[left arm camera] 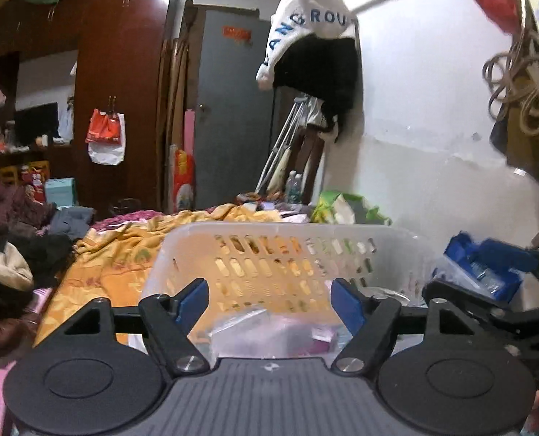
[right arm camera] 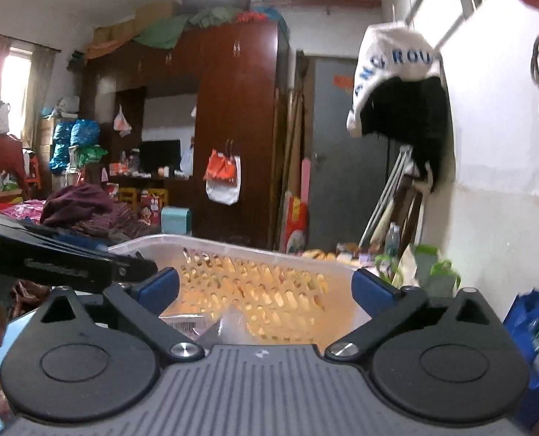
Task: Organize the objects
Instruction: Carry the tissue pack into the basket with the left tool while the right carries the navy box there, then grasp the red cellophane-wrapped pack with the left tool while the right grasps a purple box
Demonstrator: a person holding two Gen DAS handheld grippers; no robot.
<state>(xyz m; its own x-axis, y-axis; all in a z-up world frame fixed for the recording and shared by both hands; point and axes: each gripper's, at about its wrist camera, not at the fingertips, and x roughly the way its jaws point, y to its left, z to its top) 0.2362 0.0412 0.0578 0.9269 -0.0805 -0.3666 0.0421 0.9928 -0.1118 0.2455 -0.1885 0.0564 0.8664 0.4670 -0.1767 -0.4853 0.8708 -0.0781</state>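
Both claws, left claw (left arm camera: 269,299) and right claw (right arm camera: 265,287), gape over basket (left arm camera: 269,234).

White wall (left arm camera: 433,109), dark red wardrobe (right arm camera: 233,109), grey door (left arm camera: 233,109), bright curtained window (right arm camera: 15,83) far left

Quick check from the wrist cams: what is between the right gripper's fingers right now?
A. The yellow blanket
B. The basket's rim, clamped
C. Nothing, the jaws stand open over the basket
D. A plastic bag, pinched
C. The right gripper has its blue pads wide apart with nothing pressed between them; the white basket and the bags inside it lie beyond.
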